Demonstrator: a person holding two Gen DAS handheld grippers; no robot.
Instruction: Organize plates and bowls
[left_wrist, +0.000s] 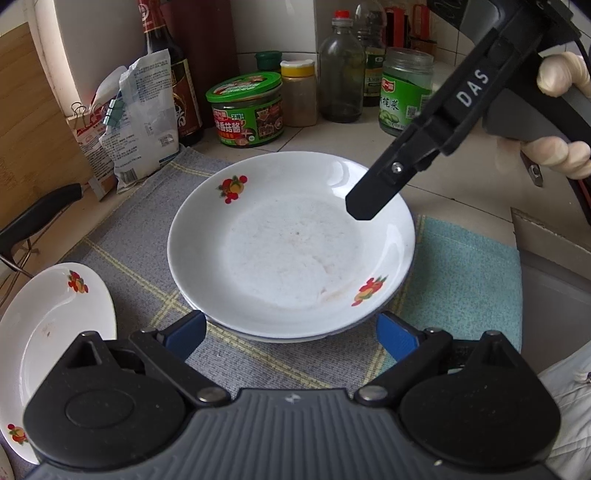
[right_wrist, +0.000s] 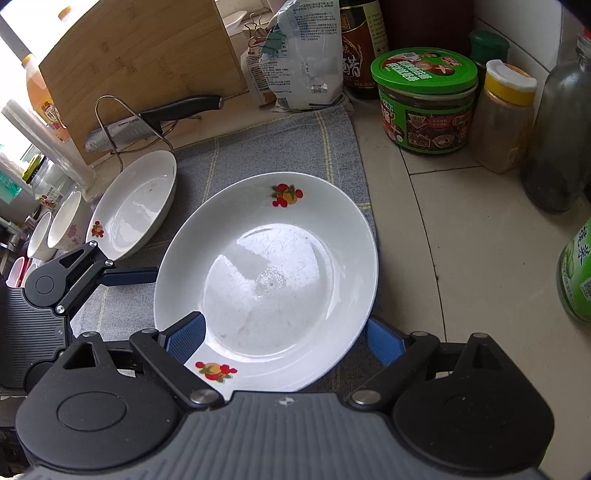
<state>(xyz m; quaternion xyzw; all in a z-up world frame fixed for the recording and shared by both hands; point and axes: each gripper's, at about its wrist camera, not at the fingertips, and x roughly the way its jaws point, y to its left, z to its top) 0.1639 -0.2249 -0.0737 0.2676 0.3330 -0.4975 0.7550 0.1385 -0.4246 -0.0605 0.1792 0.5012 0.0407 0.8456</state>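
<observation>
Over the near rim of the top plate (right_wrist: 266, 273), the right gripper (right_wrist: 284, 339) stood open, empty. The left gripper (left_wrist: 291, 332) gaped too. The plate sat on another (left_wrist: 280, 336); a careless nudge might slide it off.

Soft daylight, glare on plate (right_wrist: 266, 273), fisheye-bent edges

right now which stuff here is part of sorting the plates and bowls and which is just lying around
Job:
- stacked fruit-print plates
- second fruit-print plate
- two small bowls

Lying about:
- green-lidded sauce jar
- spice jar
- knife
- bamboo cutting board
- clipped bags
- soy sauce bottle
</observation>
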